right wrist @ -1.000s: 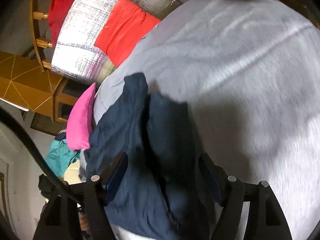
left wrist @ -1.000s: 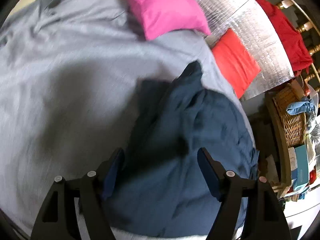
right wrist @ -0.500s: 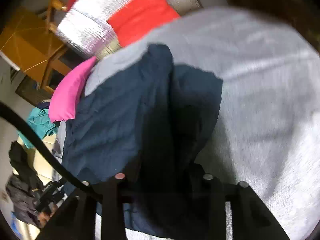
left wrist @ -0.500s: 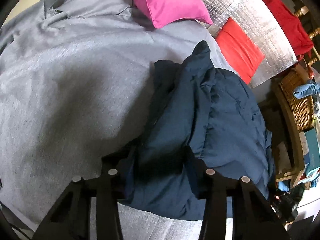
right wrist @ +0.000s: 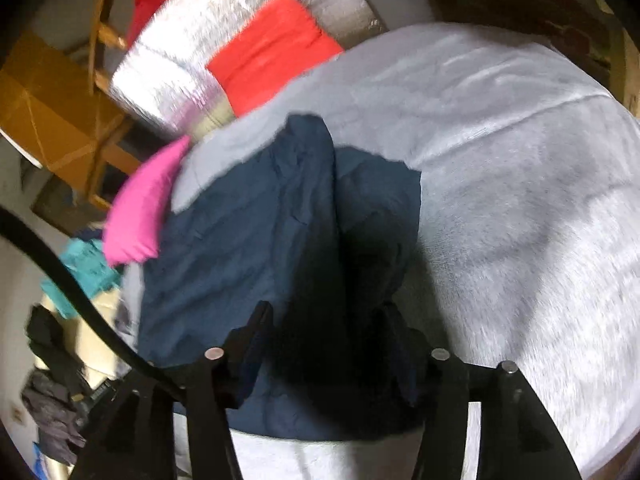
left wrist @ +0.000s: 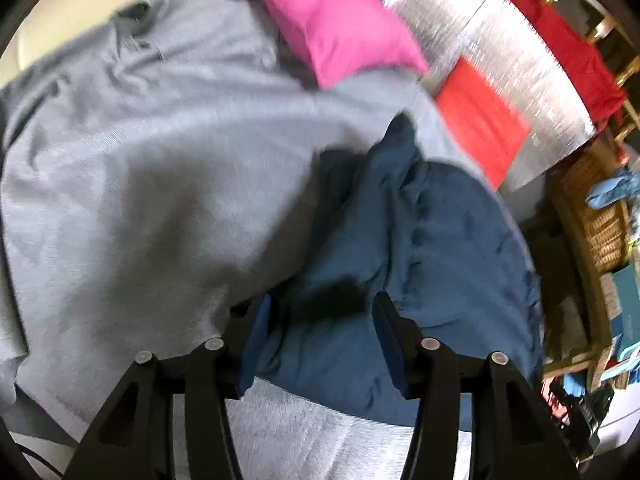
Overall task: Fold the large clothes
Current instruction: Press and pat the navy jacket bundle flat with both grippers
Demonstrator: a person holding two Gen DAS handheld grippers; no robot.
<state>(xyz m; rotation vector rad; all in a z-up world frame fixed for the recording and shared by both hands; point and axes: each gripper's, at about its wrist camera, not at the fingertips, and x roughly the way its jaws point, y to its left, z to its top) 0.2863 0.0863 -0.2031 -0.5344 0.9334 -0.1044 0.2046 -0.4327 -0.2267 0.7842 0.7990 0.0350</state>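
Navy garment [left wrist: 432, 248] bunched, creased, ridge-folded on grey sheet [left wrist: 160, 184].

No readable text, labels or numbers anywhere. The boxes [left wrist: 624, 312] at the right edge of the left wrist view are too blurred to make out any print.

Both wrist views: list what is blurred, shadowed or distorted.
Left wrist view: motion smear on the pink pillow and silver foil mat; fisheye bends the grey bedspread. Right wrist view: the navy garment sinks into deep shadow by the claw; edges are streaked and corners vignetted.
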